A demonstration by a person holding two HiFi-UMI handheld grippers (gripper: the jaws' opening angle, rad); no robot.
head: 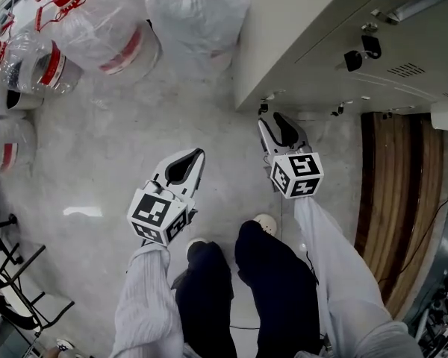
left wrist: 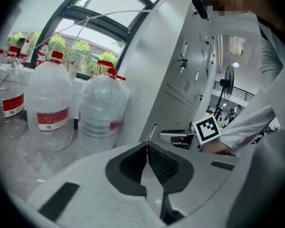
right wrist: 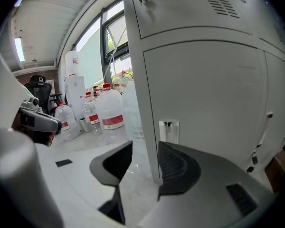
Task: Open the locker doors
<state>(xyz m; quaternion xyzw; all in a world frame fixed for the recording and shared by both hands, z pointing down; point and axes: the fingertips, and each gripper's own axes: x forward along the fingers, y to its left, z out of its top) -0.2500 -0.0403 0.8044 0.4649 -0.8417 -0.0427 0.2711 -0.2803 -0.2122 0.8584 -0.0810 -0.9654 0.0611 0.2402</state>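
shoes [head: 265,222]: 6 o'clock in the head view, on the pale floor [head: 97,162].
left gripper [head: 198,154]: 10 o'clock of my shoes, over bare floor. My fingers [left wrist: 164,163] are pressed together with nothing in them, and they aim toward 1 o'clock.
right gripper [head: 271,118]: 12 o'clock of my shoes, tip just beside the locker's bottom corner. My fingers here are apart and hold nothing.
gap: in the right gripper view the locker's vertical front edge shows between the two fingers. Contact or not, I cannot tell.
locker [head: 313,28]: 1 o'clock, grey, doors shut.
lower door [right wrist: 204,103]: at 3 o'clock of that edge. A small shiny knob [right wrist: 168,129] sits just above my 3 o'clock finger.
keys [head: 362,51]: dark, hanging at locks further up the locker front.
water jugs [head: 108,32]: 11 o'clock, clear with red caps and labels. They are clustered on the floor, well apart from both grippers.
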